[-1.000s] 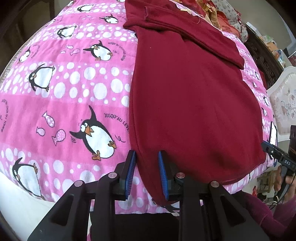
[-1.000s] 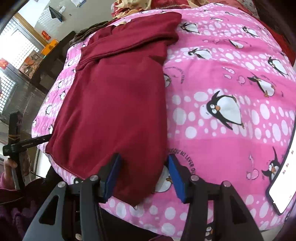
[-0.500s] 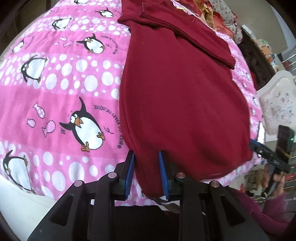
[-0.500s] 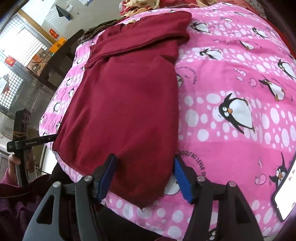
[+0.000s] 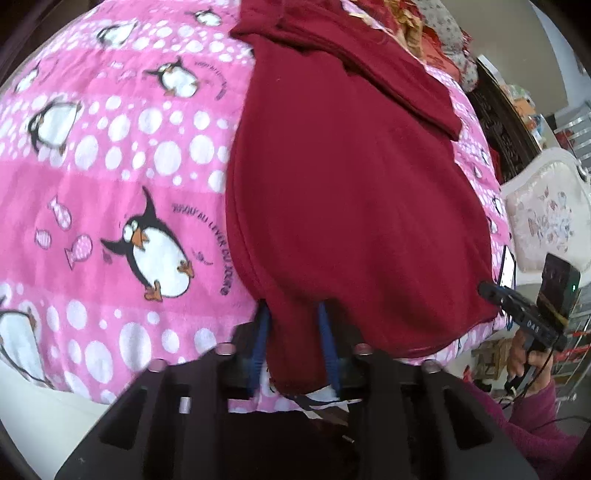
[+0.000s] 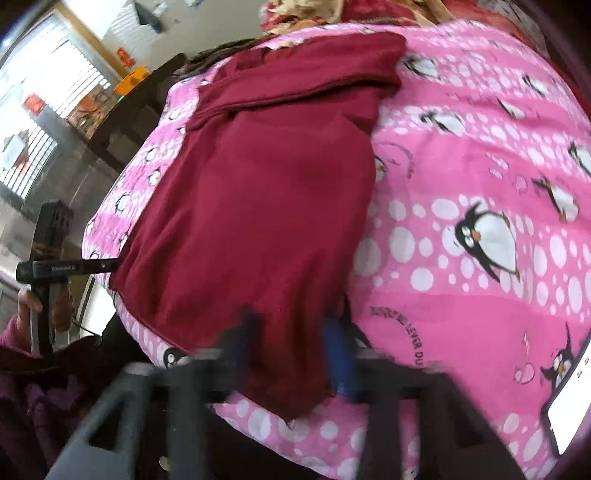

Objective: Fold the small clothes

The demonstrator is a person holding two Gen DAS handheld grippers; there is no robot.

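Note:
A dark red garment (image 5: 351, 184) lies flat on the pink penguin blanket (image 5: 110, 166), its sleeves folded across the far end. My left gripper (image 5: 293, 343) straddles the garment's near left corner, blue pads either side of the cloth with a gap still between them. In the right wrist view the same garment (image 6: 258, 203) lies lengthwise and my right gripper (image 6: 295, 354) straddles its near right corner; the frame is blurred and the jaws stand apart around the cloth. Each gripper shows in the other's view, the right one (image 5: 524, 317) and the left one (image 6: 66, 267) at the bed's near edge.
A phone (image 6: 569, 398) lies on the blanket at the near right. A pile of other clothes (image 6: 332, 11) sits at the far end of the bed. A white padded chair (image 5: 546, 214) and dark furniture (image 5: 506, 122) stand beside the bed.
Both grippers have moved forward onto the garment's near corners. The right jaws have narrowed around the cloth. The hem now lies between the pads of each gripper.

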